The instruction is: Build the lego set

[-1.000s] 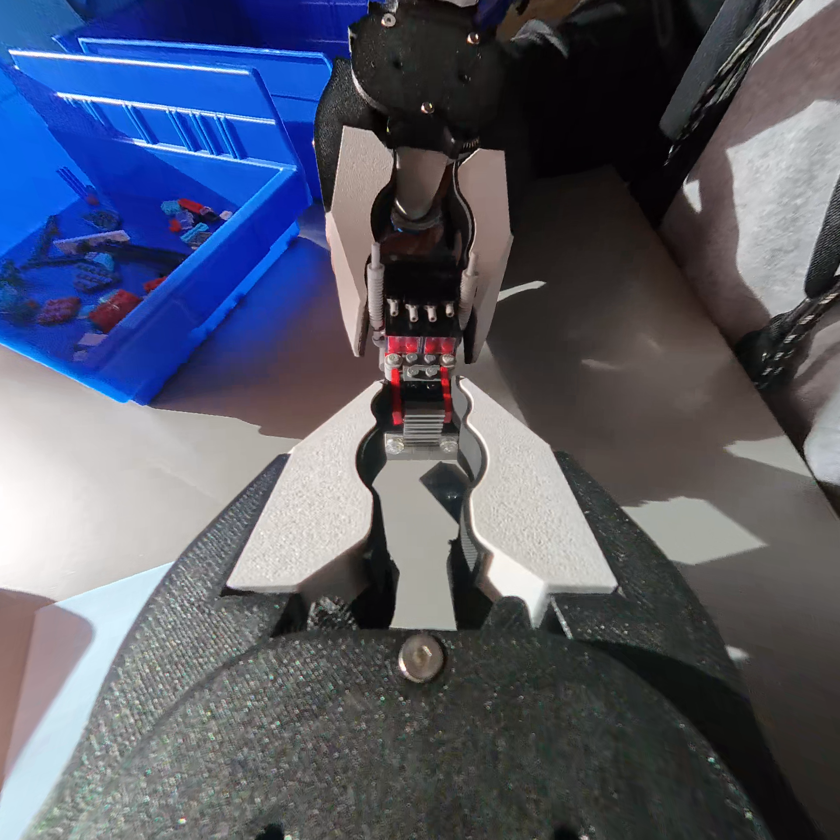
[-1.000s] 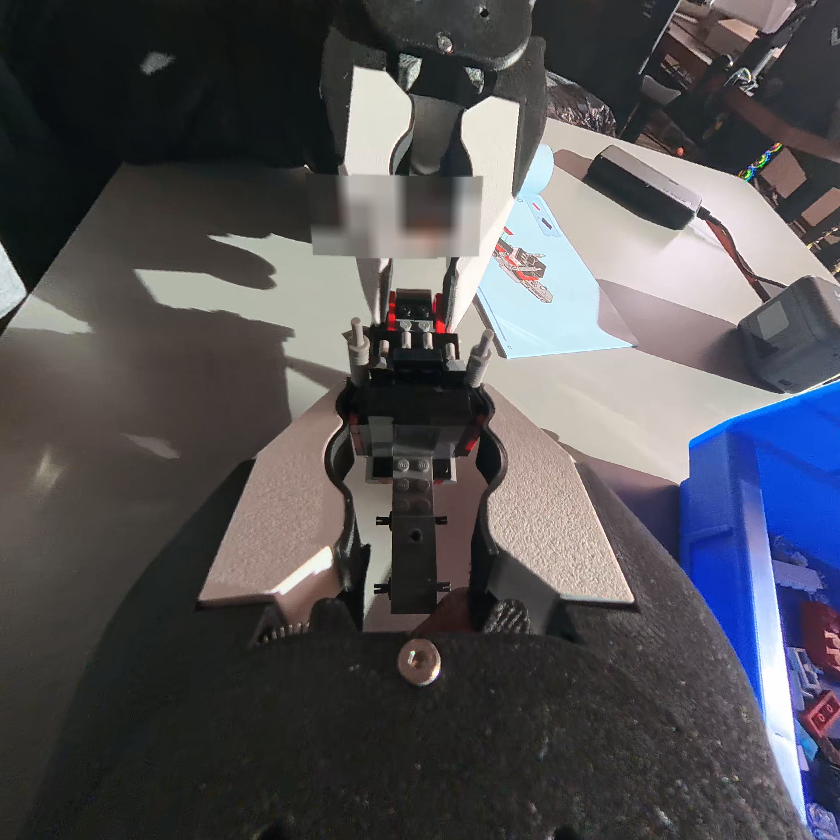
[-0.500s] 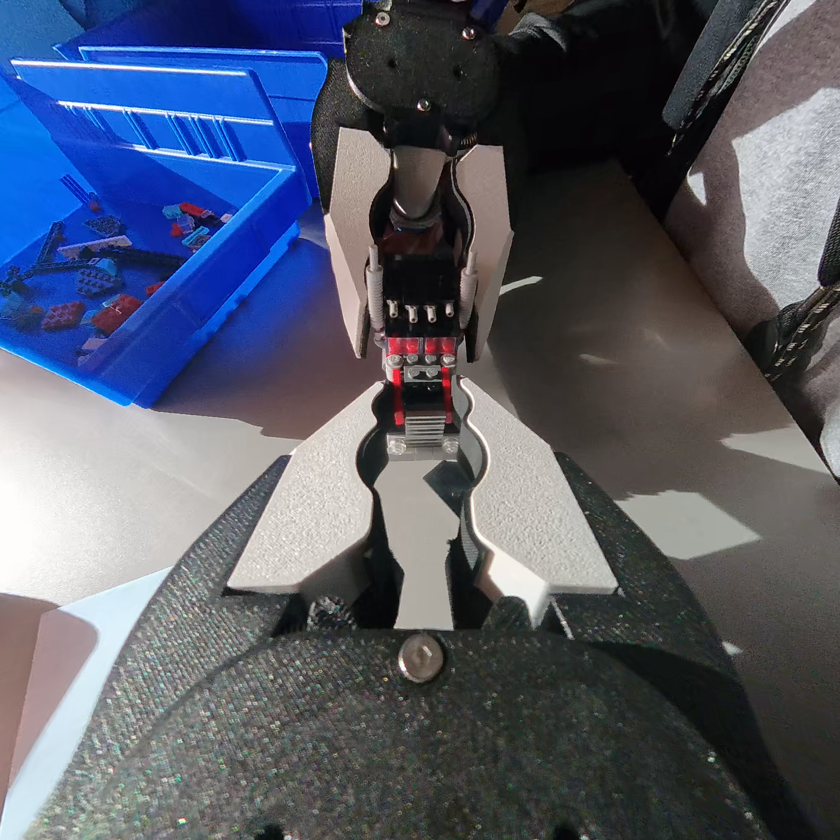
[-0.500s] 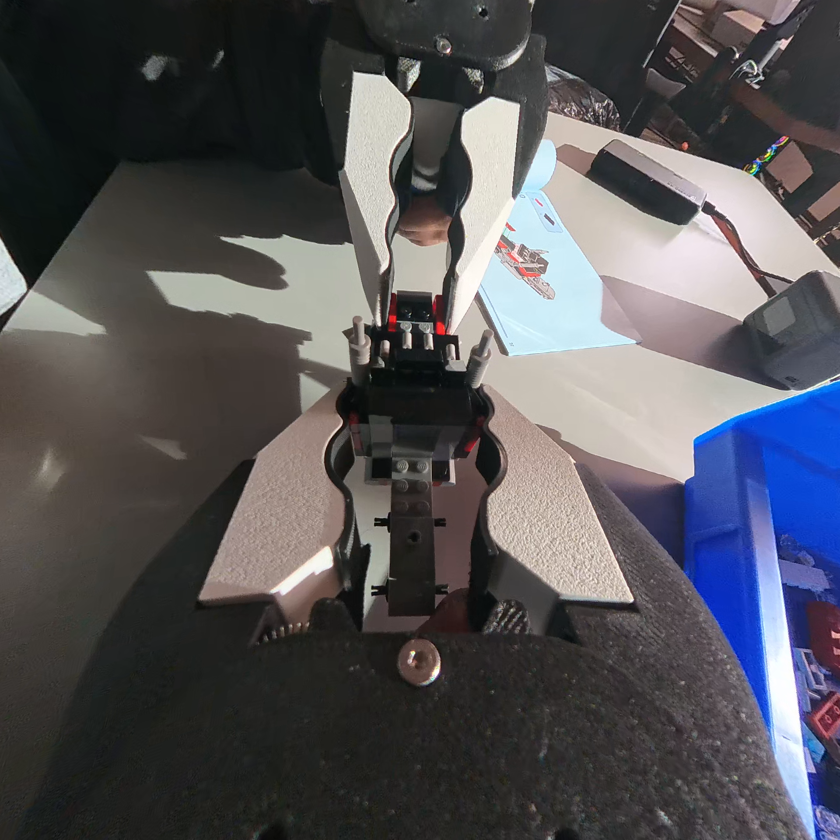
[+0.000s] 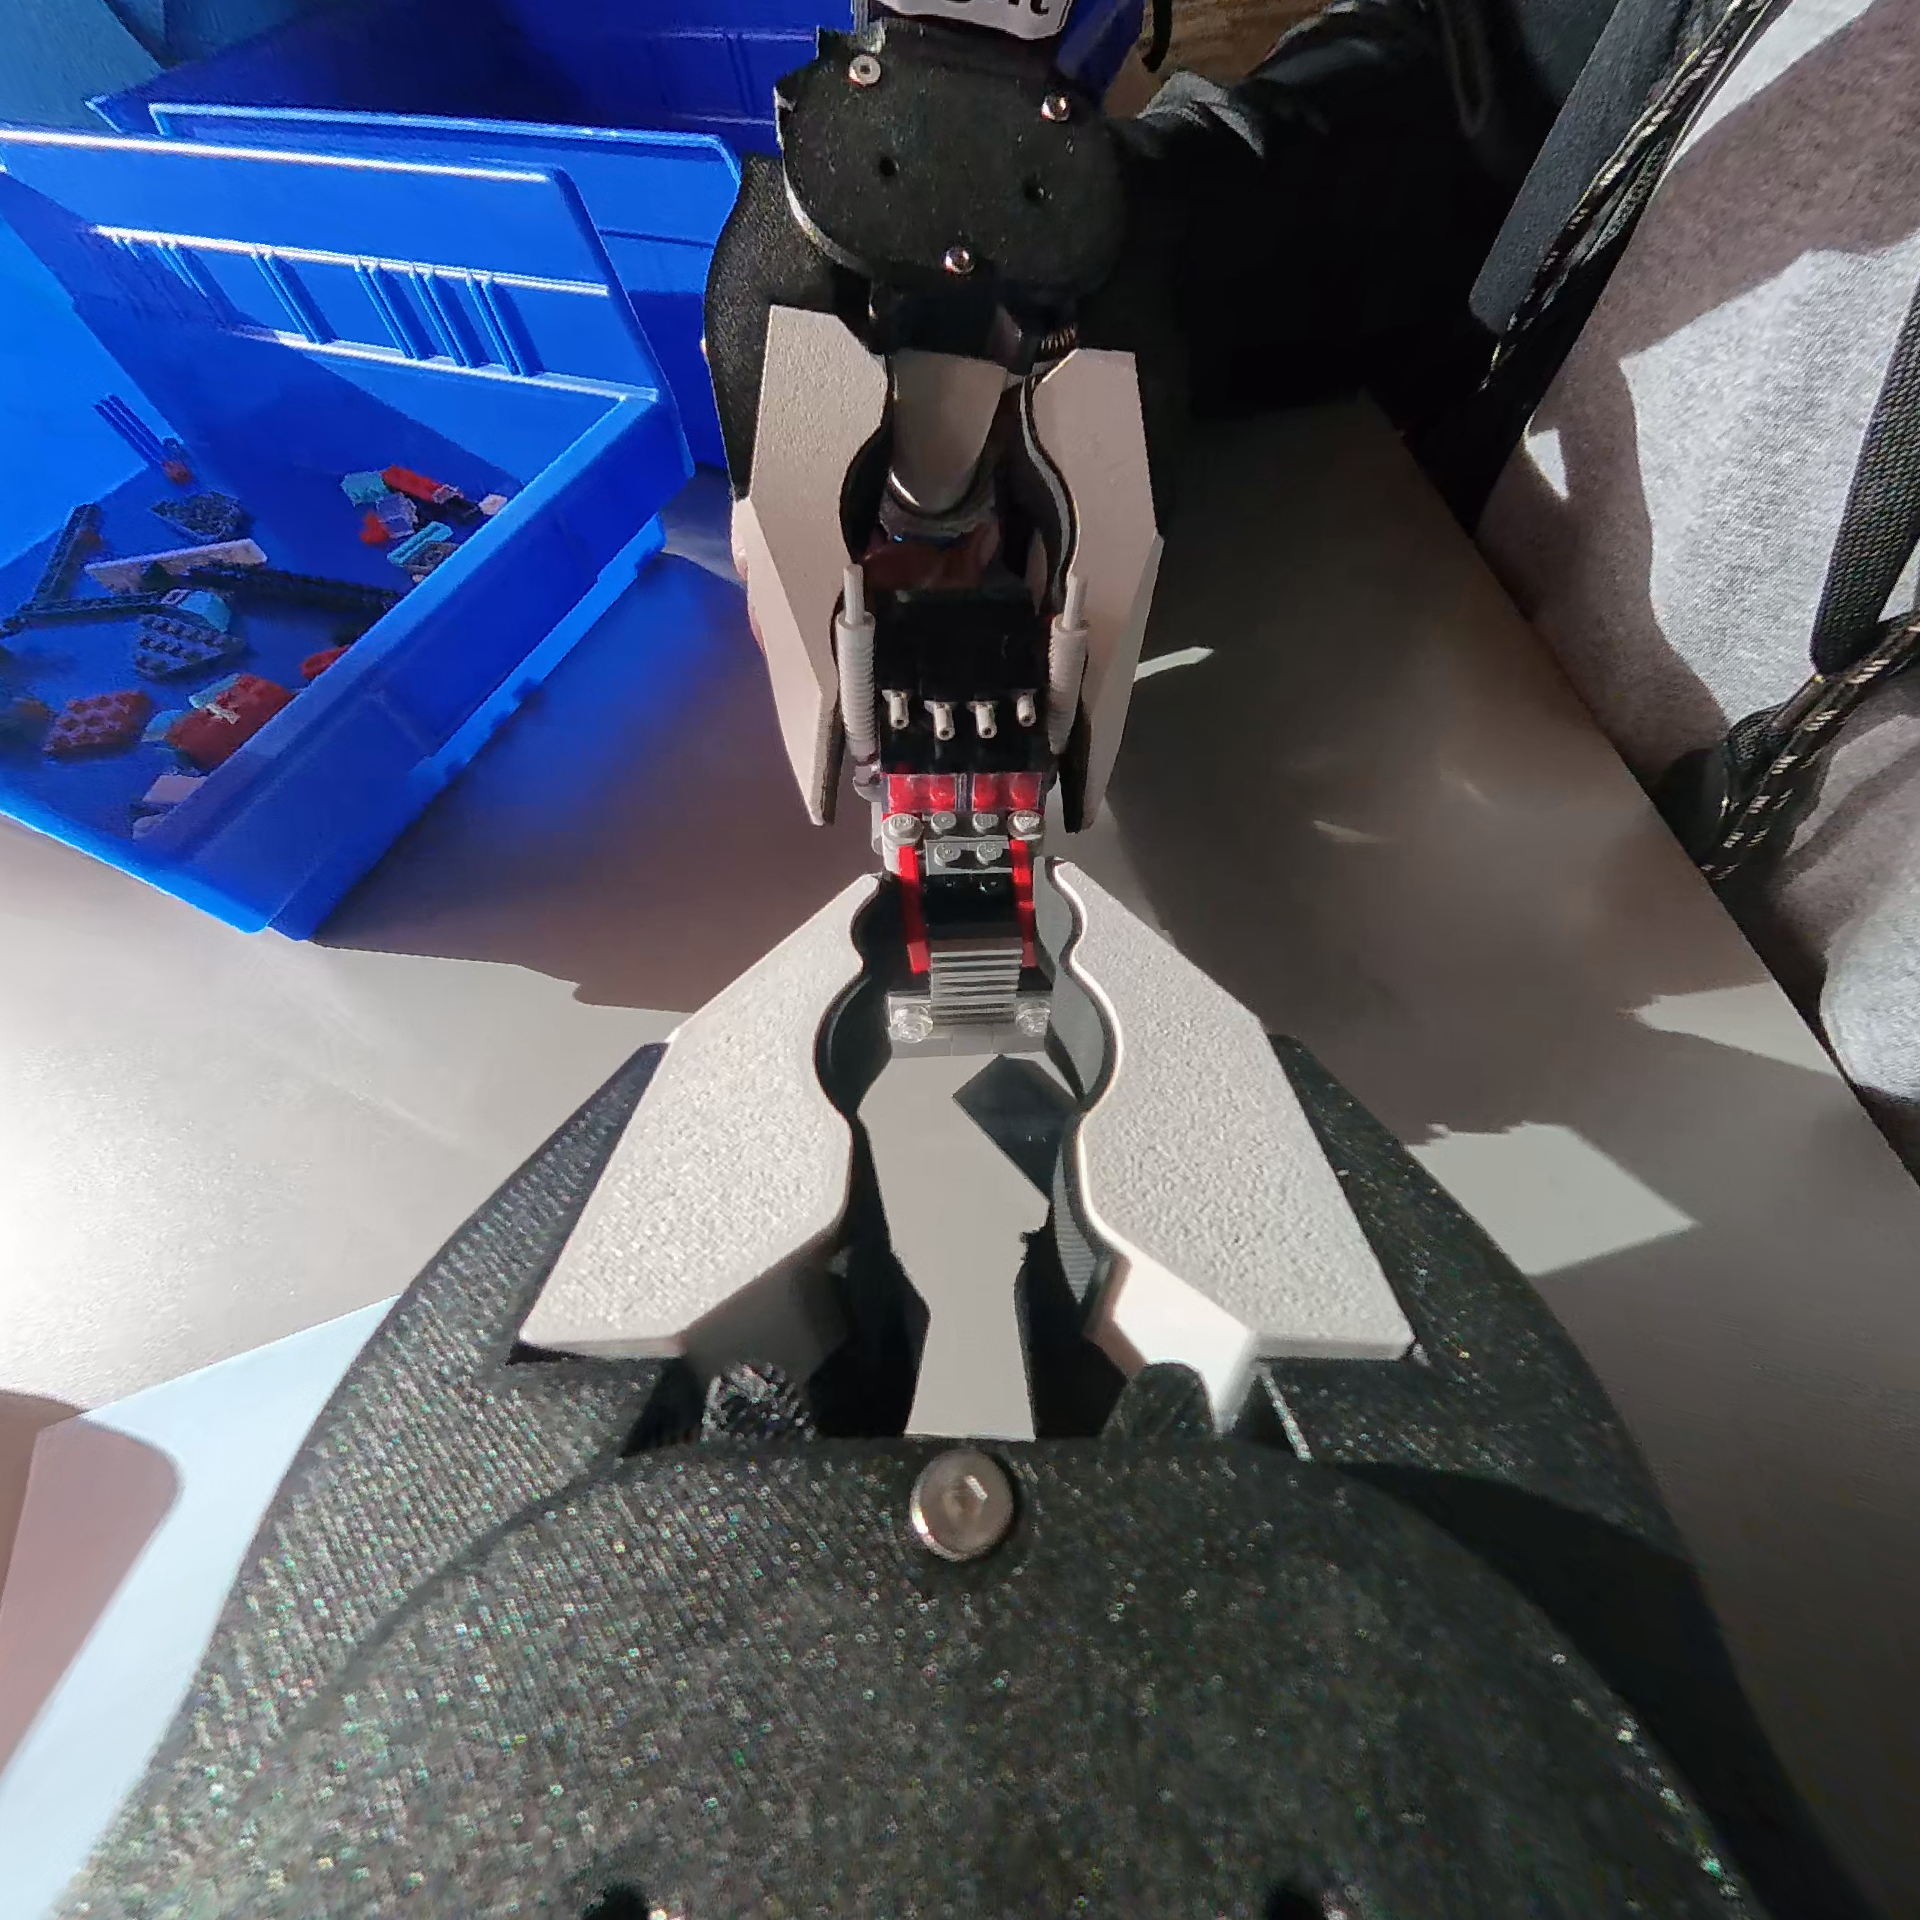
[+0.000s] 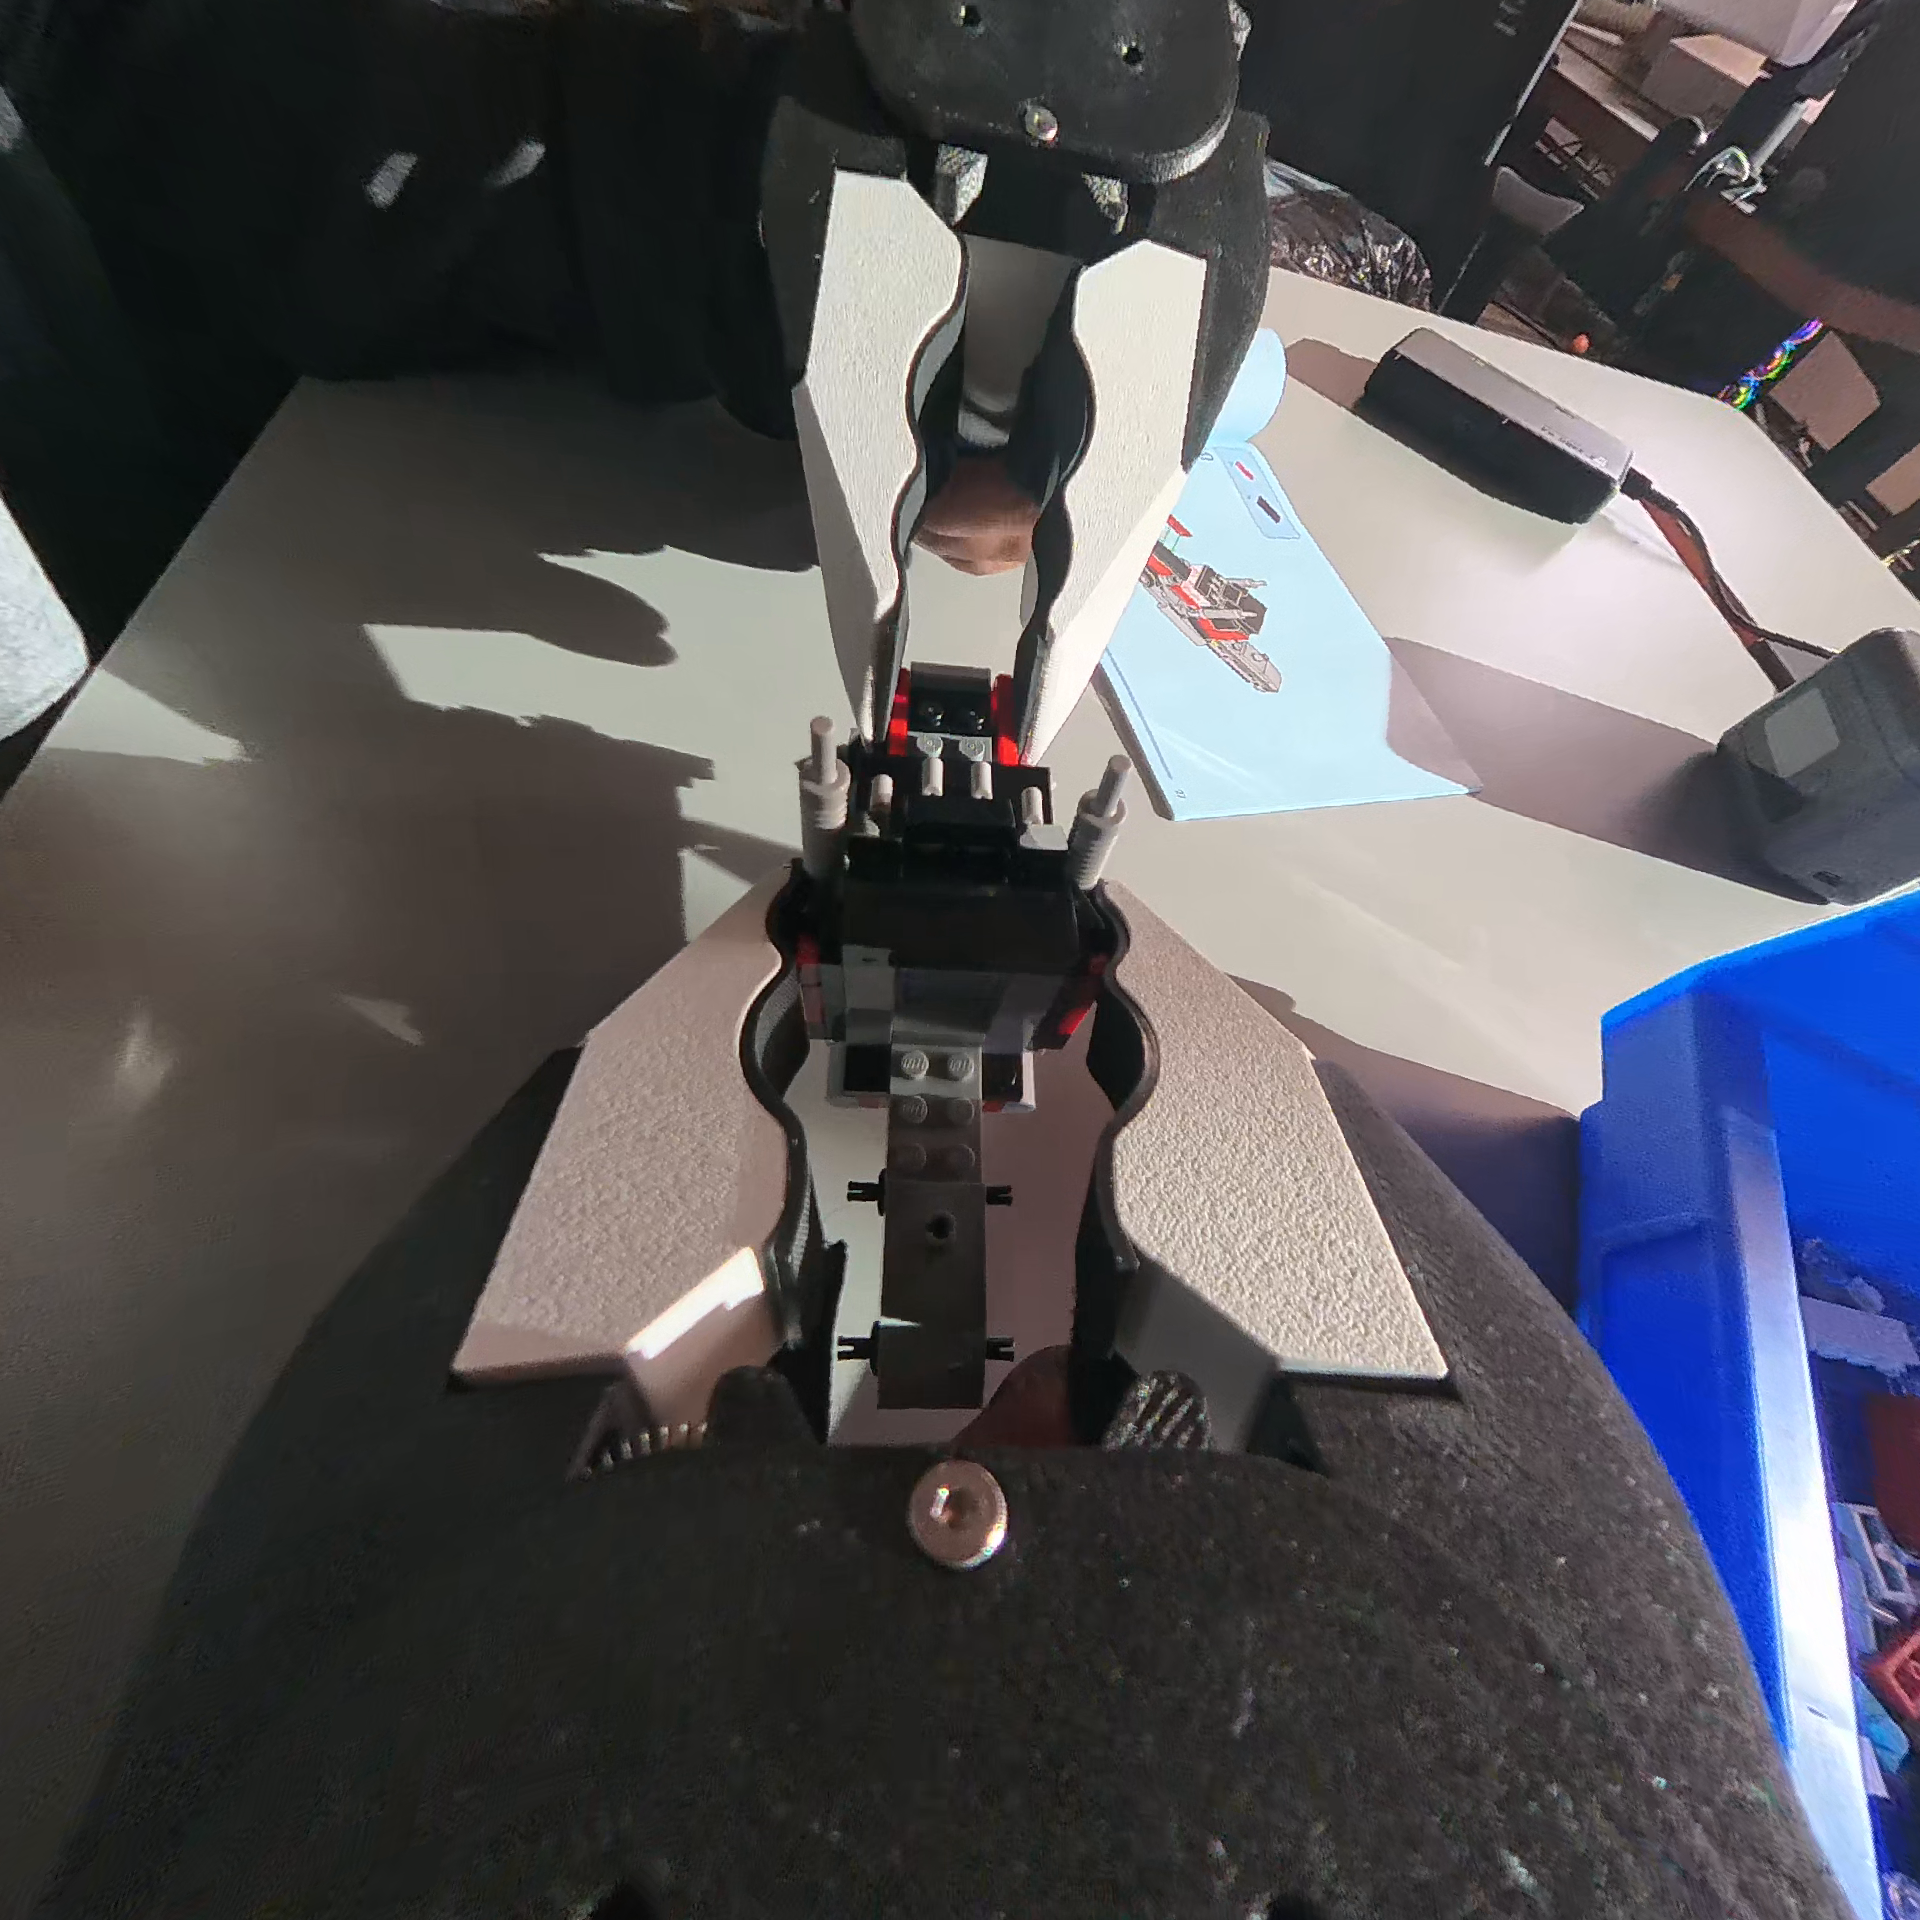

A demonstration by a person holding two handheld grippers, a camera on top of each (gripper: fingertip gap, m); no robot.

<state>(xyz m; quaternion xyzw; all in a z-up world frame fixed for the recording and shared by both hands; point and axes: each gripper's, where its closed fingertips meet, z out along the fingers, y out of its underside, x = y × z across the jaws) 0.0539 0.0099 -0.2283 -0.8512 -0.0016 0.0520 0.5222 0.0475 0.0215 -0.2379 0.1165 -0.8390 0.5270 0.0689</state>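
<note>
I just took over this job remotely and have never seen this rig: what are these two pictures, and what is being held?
Each picture comes from a camera on a hand-held claw, looking forward along its two pale fingers. In the left wrist view, the left claw grips the front end of a small lego truck; the right claw faces it. In the right wrist view, the right claw clamps the truck's cab, with the left claw opposite. Both hold the one model above a pale table. A blue bin of loose bricks, an instruction sheet and two dark devices also lie there.
</note>
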